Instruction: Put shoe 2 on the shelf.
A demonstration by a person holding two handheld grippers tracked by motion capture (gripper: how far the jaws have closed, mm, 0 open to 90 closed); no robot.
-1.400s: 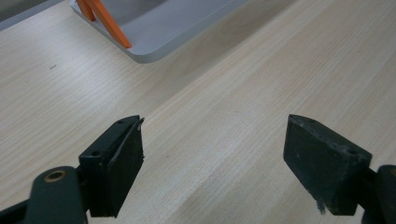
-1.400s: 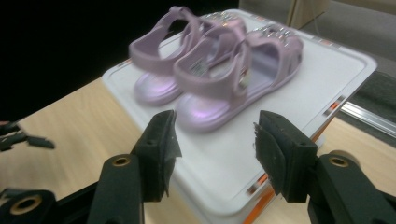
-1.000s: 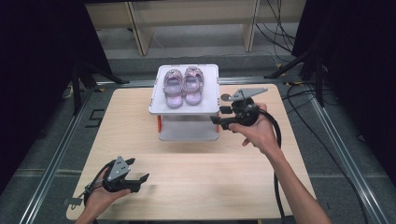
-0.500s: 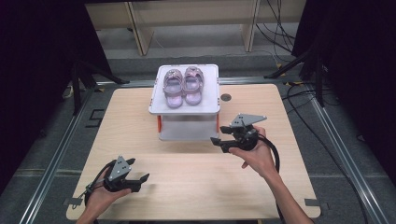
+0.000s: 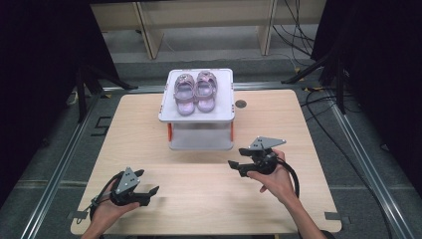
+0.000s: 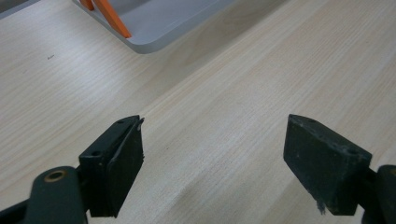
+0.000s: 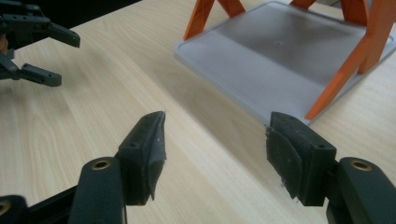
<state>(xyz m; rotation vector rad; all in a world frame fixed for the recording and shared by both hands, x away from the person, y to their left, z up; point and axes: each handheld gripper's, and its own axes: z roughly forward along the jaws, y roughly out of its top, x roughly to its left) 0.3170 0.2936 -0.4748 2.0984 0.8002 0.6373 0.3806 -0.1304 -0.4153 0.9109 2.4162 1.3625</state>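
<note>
writing: none was legible anywhere
right gripper (image 5: pixel 238 165): empty, jaws had just been widening; had dropped from beside the shoe rack (image 5: pixel 197 115) toward the table (image 5: pixel 199 199)
left gripper (image 5: pixel 147 191): wide, empty, unmoved

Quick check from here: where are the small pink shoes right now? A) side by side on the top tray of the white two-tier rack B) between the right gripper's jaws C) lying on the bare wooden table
A: the pair of small pink shoes sits side by side on the top tray of the white two-tier rack with orange struts; both grippers are empty.

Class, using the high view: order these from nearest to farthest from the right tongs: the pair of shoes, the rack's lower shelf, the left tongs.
From the right tongs:
1. Lower shelf, just beyond, leftward.
2. Pair of shoes, on the rack's top tray.
3. Left tongs, across the table's near edge.
</note>
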